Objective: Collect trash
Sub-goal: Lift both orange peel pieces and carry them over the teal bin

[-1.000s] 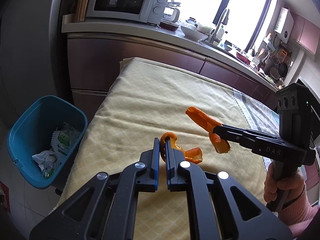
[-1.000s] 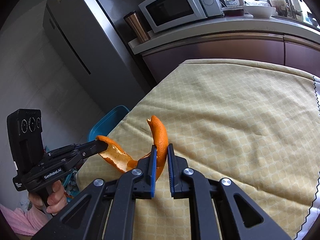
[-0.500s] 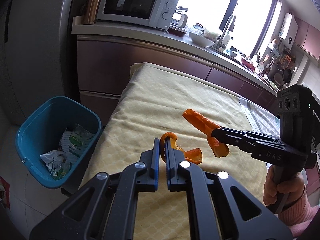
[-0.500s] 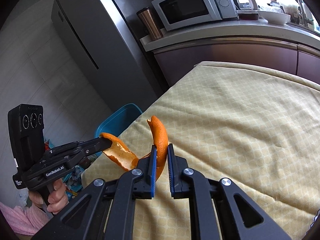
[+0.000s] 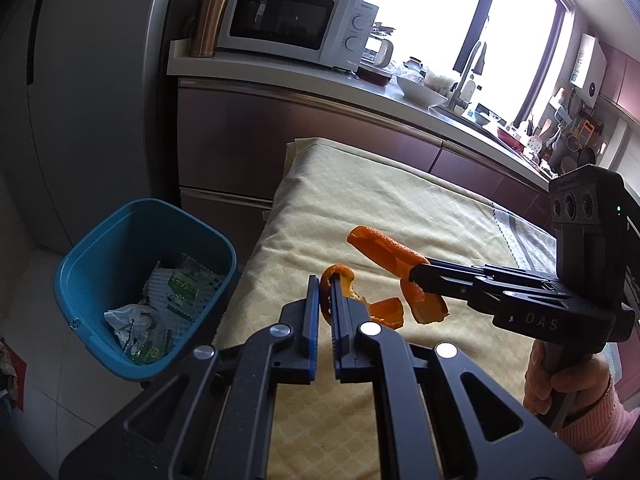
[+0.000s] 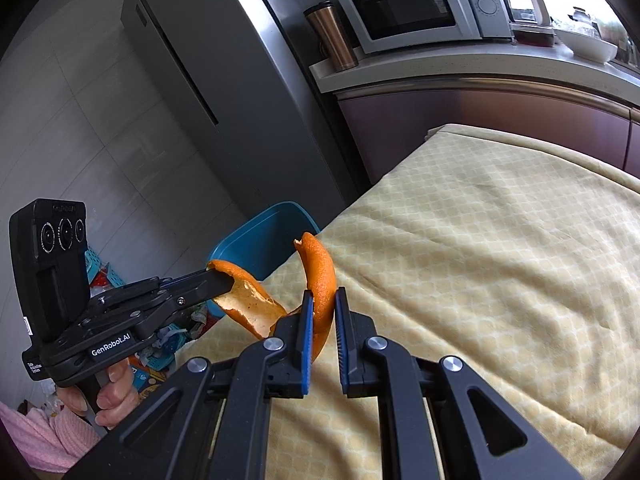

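My left gripper [image 5: 325, 284] is shut on an orange peel [image 5: 384, 309] and holds it above the table's left edge; it also shows in the right wrist view [image 6: 218, 280] with its peel [image 6: 248, 300]. My right gripper [image 6: 323, 300] is shut on a second, curled orange peel [image 6: 320, 272], seen from the left wrist view [image 5: 416, 276] with its peel [image 5: 384, 246]. Both peels hang close together above the yellow cloth. A blue trash bin [image 5: 100, 240] with wrappers inside stands on the floor left of the table [image 6: 256, 240].
The table [image 5: 400, 208] has a yellow patterned cloth [image 6: 480, 260]. Behind it run a counter [image 5: 280, 72] with a microwave [image 5: 296, 24] and copper tumbler [image 5: 210, 20], and a steel fridge [image 6: 240, 80]. Clutter lies on the floor [image 6: 100, 276].
Both grippers, each holding its peel, have moved left toward the table's edge, so the blue bin looms larger and nearer in both views.
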Motion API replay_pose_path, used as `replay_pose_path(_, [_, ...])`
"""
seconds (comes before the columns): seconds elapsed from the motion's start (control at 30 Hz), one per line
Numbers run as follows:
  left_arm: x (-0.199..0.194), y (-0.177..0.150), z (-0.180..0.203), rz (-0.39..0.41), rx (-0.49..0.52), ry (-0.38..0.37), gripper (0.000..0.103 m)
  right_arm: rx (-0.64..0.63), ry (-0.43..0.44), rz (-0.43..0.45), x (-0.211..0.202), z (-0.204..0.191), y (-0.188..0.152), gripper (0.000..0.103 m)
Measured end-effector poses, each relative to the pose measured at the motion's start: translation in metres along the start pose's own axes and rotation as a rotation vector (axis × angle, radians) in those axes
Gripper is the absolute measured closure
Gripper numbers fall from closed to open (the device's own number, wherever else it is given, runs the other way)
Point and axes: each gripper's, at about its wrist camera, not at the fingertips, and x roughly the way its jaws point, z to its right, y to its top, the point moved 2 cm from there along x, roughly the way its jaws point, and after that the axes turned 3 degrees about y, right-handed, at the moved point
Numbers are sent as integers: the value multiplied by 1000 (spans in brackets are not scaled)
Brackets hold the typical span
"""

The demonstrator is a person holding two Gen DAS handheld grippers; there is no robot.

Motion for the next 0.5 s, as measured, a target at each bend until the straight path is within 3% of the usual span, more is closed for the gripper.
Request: replay_pose_path(0.5, [-17, 12, -45, 56, -59, 92, 97, -62, 56, -38, 38, -32, 23, 94])
